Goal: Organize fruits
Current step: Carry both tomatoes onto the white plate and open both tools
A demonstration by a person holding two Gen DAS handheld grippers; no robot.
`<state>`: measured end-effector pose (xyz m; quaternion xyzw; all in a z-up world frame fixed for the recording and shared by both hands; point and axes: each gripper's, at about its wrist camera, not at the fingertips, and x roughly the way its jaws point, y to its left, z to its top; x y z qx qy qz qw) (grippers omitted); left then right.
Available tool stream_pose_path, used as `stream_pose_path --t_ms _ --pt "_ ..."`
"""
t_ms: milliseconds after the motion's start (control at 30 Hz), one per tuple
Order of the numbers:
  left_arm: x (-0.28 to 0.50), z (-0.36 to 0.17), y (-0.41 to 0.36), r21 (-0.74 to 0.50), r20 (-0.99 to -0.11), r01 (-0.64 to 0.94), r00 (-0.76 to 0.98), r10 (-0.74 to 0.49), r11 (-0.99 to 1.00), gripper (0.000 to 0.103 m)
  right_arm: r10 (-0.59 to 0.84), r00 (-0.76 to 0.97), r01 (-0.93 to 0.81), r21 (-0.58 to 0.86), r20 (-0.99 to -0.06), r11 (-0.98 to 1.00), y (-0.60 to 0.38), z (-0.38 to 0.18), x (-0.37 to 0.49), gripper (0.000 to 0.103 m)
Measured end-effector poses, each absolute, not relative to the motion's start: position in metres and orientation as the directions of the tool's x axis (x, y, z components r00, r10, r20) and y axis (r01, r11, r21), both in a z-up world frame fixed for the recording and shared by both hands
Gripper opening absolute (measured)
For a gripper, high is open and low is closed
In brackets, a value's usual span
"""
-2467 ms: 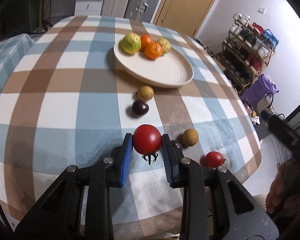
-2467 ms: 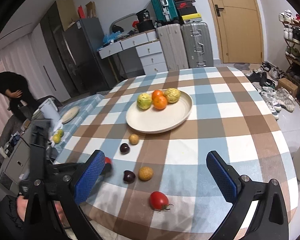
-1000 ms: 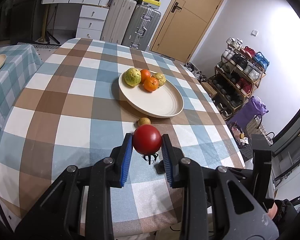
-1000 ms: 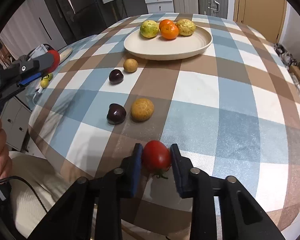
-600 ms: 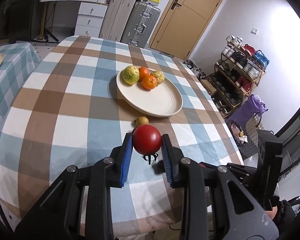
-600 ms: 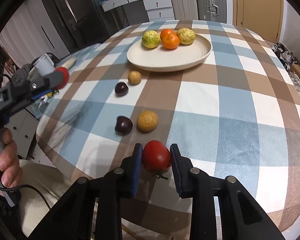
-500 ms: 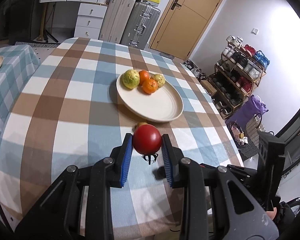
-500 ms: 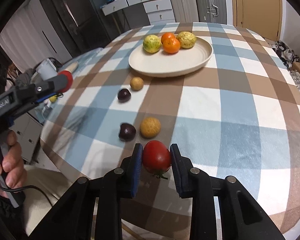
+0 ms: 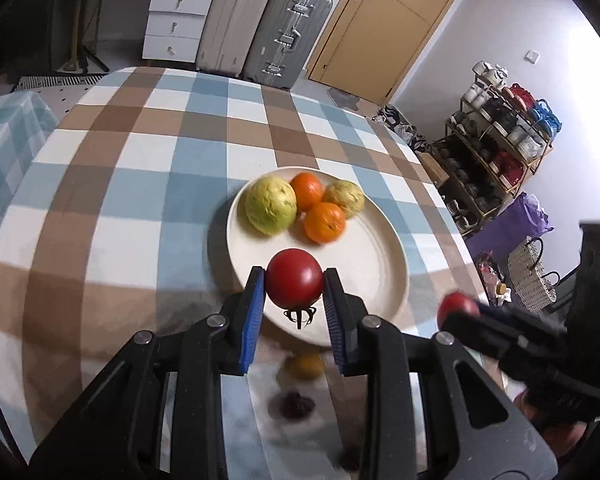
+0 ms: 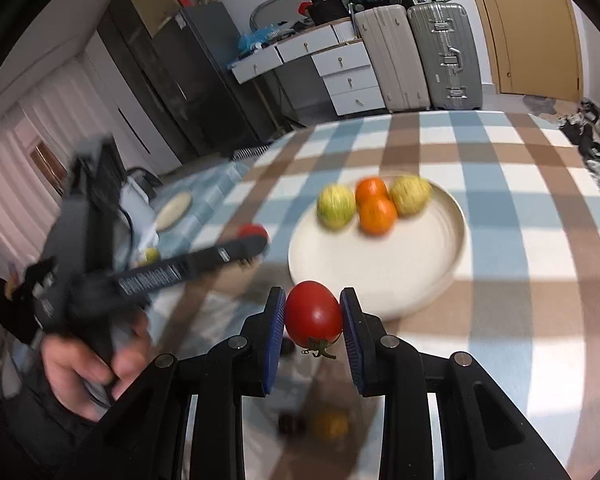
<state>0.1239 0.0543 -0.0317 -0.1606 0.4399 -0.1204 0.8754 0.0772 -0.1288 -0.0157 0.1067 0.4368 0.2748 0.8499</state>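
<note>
Two tomatoes are clamped: your left tool (image 9: 294,294) grips one tomato (image 9: 294,279) above the plate's near rim (image 9: 396,304); your right tool (image 10: 313,318) grips another (image 10: 314,315), bare plate floor ahead.

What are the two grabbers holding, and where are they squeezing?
Each holds a red tomato. The left gripper pinches its tomato by the sides, stem hanging down. The right gripper squeezes the other tomato likewise.

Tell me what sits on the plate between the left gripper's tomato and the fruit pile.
Nothing: in the left wrist view, only bare plate separates the tomato in the left gripper from the fruit pile.
</note>
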Motion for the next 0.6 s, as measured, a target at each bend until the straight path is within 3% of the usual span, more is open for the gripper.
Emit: stream_pose_path --t_ms 267,600 --pt "0.172 -0.068 0.072 -0.518 -0.725 0.043 0.508 -0.466 0.854 0.026 0.631 0.387 -0.339 0.532 -0.673 0.776 -0.108 -0.047 0.166 0.029" --pt "0.192 -0.087 0.071 -0.516 -0.745 0.019 0.483 -0.460 0.857 0.026 0.648 0.347 -0.249 0.599 -0.679 0.761 -0.093 -0.090 0.192 0.029"
